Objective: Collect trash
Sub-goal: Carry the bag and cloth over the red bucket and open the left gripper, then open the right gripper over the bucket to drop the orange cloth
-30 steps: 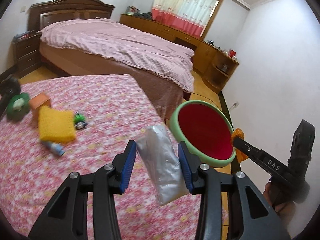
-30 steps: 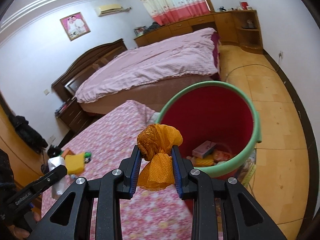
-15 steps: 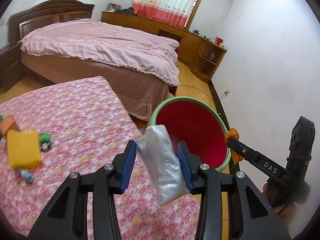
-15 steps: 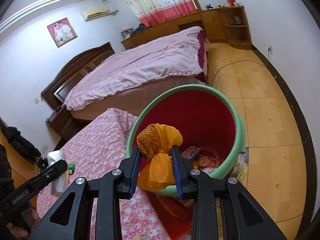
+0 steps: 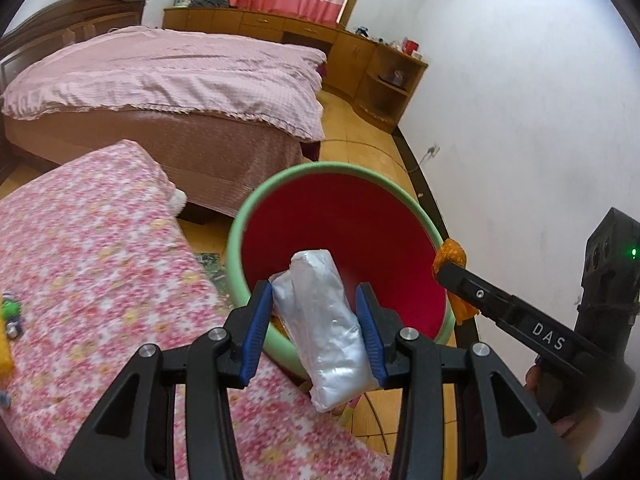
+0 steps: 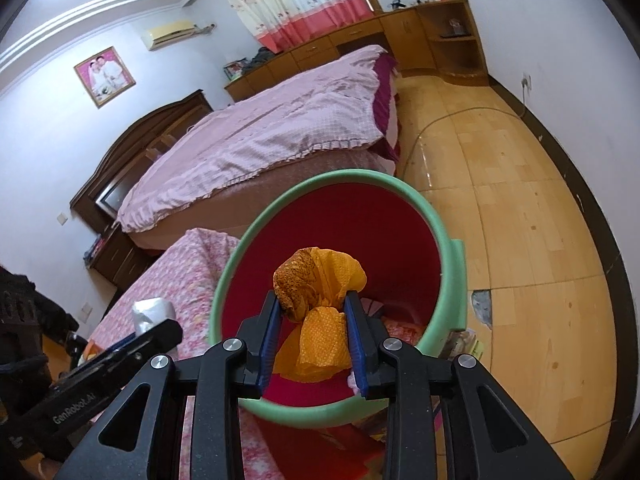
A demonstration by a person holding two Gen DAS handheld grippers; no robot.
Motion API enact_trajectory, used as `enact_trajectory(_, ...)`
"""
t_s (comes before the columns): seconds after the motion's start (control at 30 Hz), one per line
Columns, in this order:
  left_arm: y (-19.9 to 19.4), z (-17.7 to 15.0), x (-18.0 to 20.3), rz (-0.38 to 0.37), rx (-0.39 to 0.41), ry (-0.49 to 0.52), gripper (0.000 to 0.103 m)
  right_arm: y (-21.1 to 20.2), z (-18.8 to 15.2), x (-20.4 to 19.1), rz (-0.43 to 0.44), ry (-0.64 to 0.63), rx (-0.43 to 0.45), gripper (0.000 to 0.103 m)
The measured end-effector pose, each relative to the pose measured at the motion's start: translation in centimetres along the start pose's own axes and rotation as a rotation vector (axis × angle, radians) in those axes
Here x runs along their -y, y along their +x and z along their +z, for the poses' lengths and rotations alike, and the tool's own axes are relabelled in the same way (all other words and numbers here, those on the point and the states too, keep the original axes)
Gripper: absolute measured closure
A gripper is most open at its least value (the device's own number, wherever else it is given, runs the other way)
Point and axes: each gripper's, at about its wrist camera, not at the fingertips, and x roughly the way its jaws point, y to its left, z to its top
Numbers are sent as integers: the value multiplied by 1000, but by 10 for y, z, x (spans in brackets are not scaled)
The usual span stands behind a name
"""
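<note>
A red trash bin with a green rim (image 5: 280,184) (image 6: 452,280) stands on the floor beside the floral-covered table (image 5: 92,248). My left gripper (image 5: 314,300) is shut on a silvery plastic wrapper (image 5: 324,320) and holds it over the bin's near rim. My right gripper (image 6: 314,310) is shut on a crumpled orange wrapper (image 6: 320,280), held above the bin's opening; it also shows in the left wrist view (image 5: 450,256). Some trash lies in the bin's bottom (image 6: 400,330).
A bed with a pink cover (image 5: 168,76) stands behind the table. Wooden cabinets (image 5: 376,68) line the far wall. Small items lie at the table's left edge (image 5: 8,312). Wooden floor (image 6: 512,208) spreads right of the bin.
Both grippers have moved toward the bin with their wrappers; the bin now looms larger and lies right under them. The table items have slid out to the left.
</note>
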Motion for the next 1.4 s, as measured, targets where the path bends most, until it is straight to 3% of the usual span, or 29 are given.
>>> enact_trajectory(0.57,24,-2,13,32,-38,-7,56,11,1,25,27,49,-13,54)
enact_trajectory(0.87,0,-7,-11,63,-15,-63,56,13,-2,17,48,45,-29,43)
enact_trajectory(0.93,-9,-8,-19,79,-2,-80,56,12,-3,15,47,40,-16,29)
enact_trajectory(1.0,-17,-10,-26,90,9,-93,56,9,-4,12,44,39,6,24)
enact_trajectory(1.4,-67,-19,-78,209,76,-191,56,-6,-11,-16,40,8,25,24)
